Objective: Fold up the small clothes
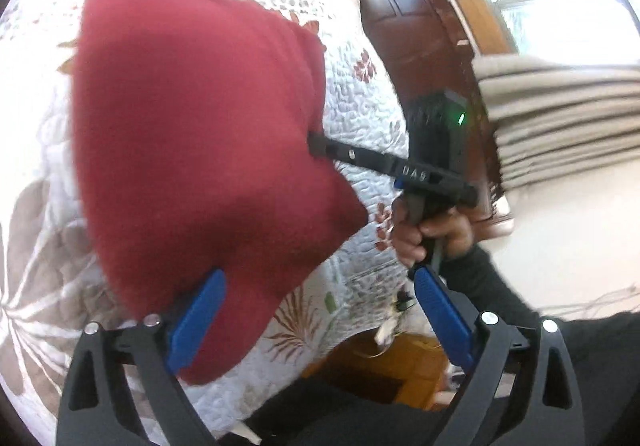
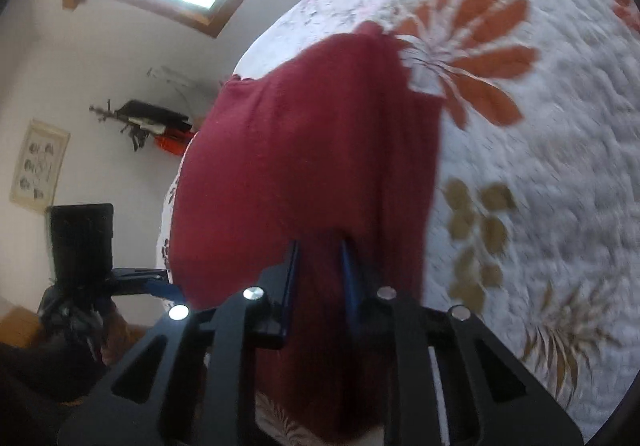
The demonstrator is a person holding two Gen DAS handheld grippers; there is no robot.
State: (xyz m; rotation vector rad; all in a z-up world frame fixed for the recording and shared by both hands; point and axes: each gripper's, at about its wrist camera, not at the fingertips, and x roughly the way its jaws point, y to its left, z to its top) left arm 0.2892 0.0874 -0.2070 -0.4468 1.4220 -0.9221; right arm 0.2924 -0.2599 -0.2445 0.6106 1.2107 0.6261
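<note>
aloft, red cloth (image 2: 304, 174) over quilt (image 2: 540, 174)

My right gripper's (image 2: 320, 266) fingertips vanish under the red cloth (image 2: 312, 166); motion blurs the quilt (image 2: 540, 206).
</note>
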